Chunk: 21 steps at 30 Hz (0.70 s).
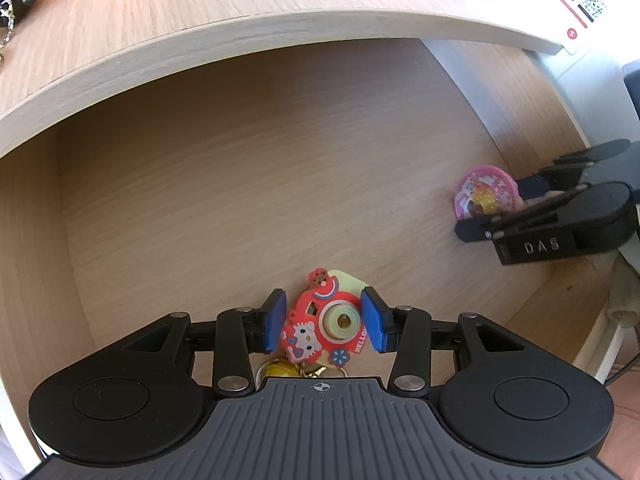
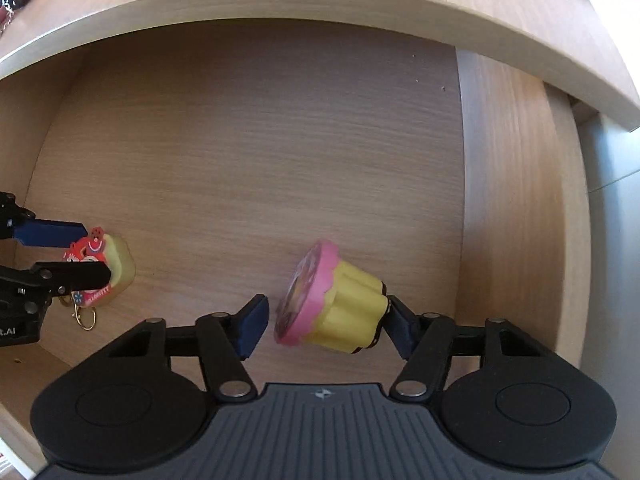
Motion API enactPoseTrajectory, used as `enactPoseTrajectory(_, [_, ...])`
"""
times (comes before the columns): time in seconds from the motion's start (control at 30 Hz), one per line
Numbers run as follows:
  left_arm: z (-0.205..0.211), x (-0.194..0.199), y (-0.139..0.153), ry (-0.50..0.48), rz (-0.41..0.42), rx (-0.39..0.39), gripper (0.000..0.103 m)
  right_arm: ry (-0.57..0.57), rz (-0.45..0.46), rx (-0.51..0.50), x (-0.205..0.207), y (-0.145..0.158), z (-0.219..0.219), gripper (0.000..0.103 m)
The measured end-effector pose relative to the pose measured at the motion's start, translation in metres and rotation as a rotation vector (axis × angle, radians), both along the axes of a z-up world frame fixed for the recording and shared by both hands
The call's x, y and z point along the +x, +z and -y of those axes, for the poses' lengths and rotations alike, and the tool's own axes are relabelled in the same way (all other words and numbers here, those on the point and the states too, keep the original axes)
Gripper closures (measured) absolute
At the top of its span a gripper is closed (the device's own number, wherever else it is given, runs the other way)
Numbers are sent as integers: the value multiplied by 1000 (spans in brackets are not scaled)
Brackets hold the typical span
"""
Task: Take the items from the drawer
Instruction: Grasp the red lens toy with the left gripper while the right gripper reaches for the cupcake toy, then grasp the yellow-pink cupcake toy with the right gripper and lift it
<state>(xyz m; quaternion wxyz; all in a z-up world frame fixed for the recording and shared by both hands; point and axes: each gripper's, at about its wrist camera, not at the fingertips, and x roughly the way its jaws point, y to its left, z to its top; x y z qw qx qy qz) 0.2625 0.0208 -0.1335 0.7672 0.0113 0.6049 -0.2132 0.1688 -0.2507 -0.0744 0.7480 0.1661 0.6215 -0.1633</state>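
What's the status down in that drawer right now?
Left hand-held gripper straddling red camera charm, pads not pressing. Right hand-held gripper open around tipped cupcake toy. Drawer floor otherwise bare.

Both wrist cameras look steeply down, close over the open drawer, desk edge at twelve o'clock; each catches the other's gripper, at three o'clock and nine o'clock.

Matt wood-grain drawer; glossy rubbery red camera charm
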Motion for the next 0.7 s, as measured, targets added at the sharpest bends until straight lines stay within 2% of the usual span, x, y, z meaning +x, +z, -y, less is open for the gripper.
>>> enactPoseTrajectory(0.07, [2,-2,0,-41,5,-2,56,-6,13,6,1,1,1,47])
enactPoseTrajectory(0.2, [8,-14,5,-208,55,-2,60,4,36,5,4,4,-2,48])
enactPoseTrajectory(0.23, [9,-17,6,-248,65,-2,60,6,40,6,5,5,-3,56])
enactPoseTrajectory(0.33, [10,-25,7,-316,69,10,60,7,48,8,6,7,-6,59])
enactPoseTrajectory(0.63, [20,-23,2,-305,38,15,54,-7,62,4,9,12,-10,58])
enactPoseTrajectory(0.7, [26,-27,0,-309,21,19,54,-23,55,-2,10,12,-9,55])
